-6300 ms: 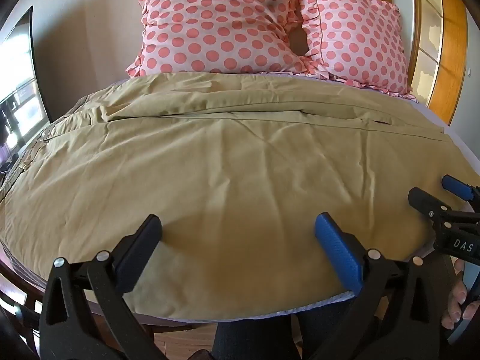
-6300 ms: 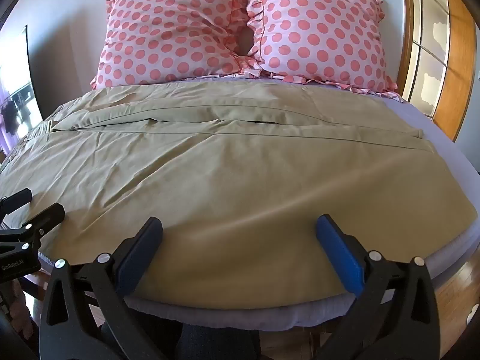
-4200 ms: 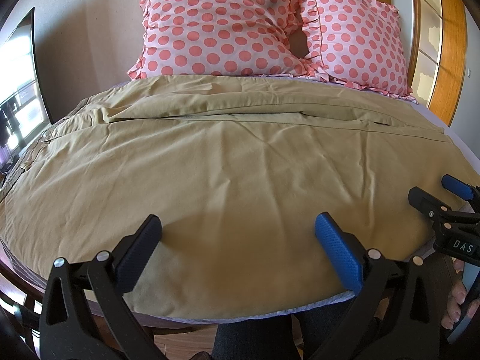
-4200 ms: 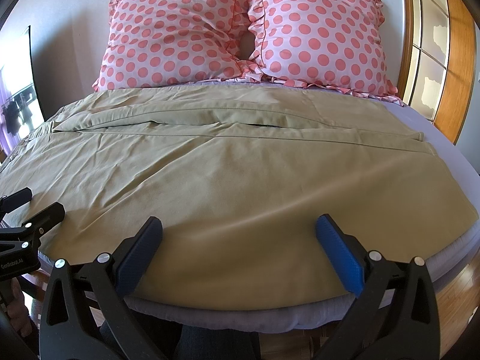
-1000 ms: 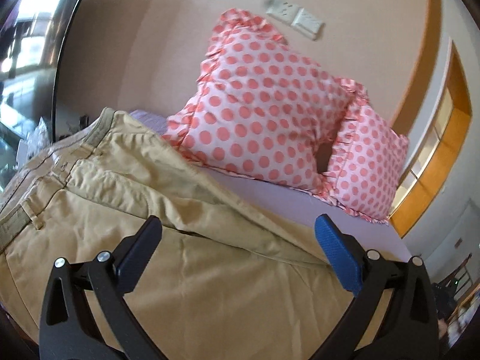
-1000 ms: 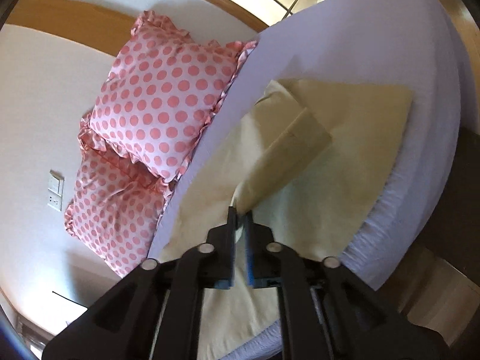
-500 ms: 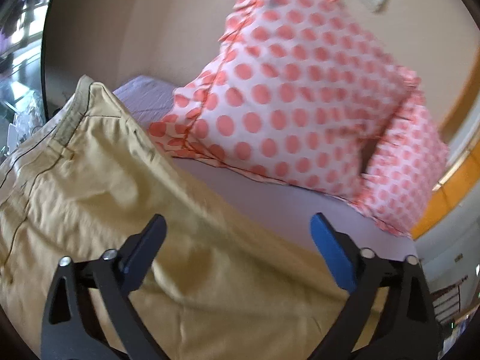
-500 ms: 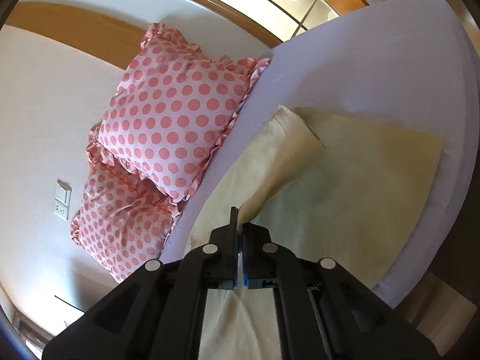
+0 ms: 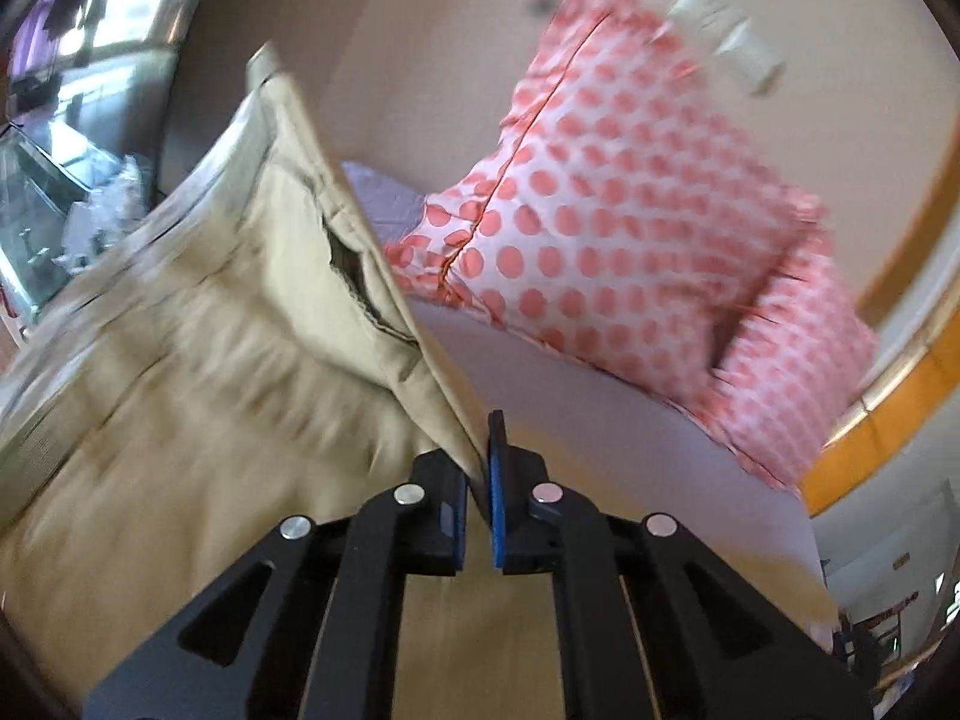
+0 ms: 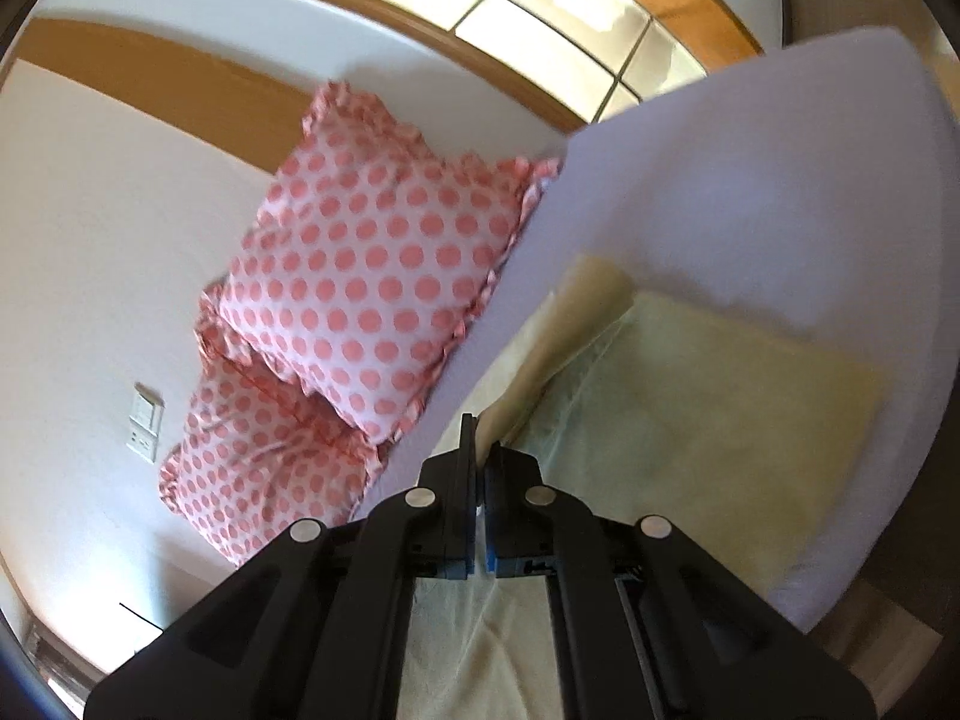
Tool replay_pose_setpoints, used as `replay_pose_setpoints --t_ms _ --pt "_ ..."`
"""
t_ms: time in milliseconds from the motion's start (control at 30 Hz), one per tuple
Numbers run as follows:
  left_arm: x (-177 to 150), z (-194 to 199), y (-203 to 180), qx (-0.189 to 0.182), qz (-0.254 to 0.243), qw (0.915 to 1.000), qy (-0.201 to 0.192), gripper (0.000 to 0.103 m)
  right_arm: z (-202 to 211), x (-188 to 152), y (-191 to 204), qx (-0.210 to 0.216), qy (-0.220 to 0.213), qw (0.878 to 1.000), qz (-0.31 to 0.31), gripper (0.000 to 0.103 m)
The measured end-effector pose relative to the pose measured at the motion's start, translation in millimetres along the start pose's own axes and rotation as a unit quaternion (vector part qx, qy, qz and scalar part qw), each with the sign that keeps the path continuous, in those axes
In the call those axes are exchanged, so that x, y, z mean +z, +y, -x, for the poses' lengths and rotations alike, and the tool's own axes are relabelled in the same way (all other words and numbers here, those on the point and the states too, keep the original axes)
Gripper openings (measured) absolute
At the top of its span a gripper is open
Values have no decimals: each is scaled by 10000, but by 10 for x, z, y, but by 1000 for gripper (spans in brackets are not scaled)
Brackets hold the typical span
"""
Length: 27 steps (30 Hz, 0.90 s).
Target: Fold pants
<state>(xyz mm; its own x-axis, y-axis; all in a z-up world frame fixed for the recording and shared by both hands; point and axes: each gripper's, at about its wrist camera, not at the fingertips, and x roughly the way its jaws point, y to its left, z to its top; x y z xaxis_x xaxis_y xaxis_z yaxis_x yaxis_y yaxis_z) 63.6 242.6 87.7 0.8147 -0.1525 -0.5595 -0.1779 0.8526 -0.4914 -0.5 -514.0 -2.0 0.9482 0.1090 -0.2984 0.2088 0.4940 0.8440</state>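
The khaki pants [image 9: 198,372] lie on a bed with a lavender sheet [image 9: 606,420]. In the left wrist view my left gripper [image 9: 480,450] is shut on the far edge of the pants near the waistband and lifts it off the sheet. In the right wrist view my right gripper [image 10: 478,438] is shut on the far edge of a pant leg [image 10: 564,336], which rises from the flat leg [image 10: 720,420] below it. The lifted fabric curls over between the two grips.
Two pink polka-dot pillows [image 9: 600,228] lean against the wall at the head of the bed; they also show in the right wrist view [image 10: 372,276]. A window with a wooden frame [image 10: 540,6] is beside the bed. The bed edge [image 10: 900,420] drops to a wooden floor.
My left gripper was open over the pants half a second ago and has closed on their far edge. My right gripper stayed shut on the leg edge and raised it further.
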Motion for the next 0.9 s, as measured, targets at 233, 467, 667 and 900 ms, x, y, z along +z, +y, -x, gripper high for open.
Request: replay_pose_setpoints --t_ms 233,467,667,900 --pt "-1215 620 378 266 307 9989 217 6 183 -80 -287 -522 4 9986 -127 2" --pt "-1444 602 481 291 316 9990 129 12 189 -110 -302 -1022 125 9946 147 3" --pt "-1523 760 518 45 298 9993 -220 37 479 -45 -280 -1753 -653 9803 639 66" --pt "-1583 1026 626 276 364 9965 -705 58 326 -45 -352 -2031 -612 9731 897 59"
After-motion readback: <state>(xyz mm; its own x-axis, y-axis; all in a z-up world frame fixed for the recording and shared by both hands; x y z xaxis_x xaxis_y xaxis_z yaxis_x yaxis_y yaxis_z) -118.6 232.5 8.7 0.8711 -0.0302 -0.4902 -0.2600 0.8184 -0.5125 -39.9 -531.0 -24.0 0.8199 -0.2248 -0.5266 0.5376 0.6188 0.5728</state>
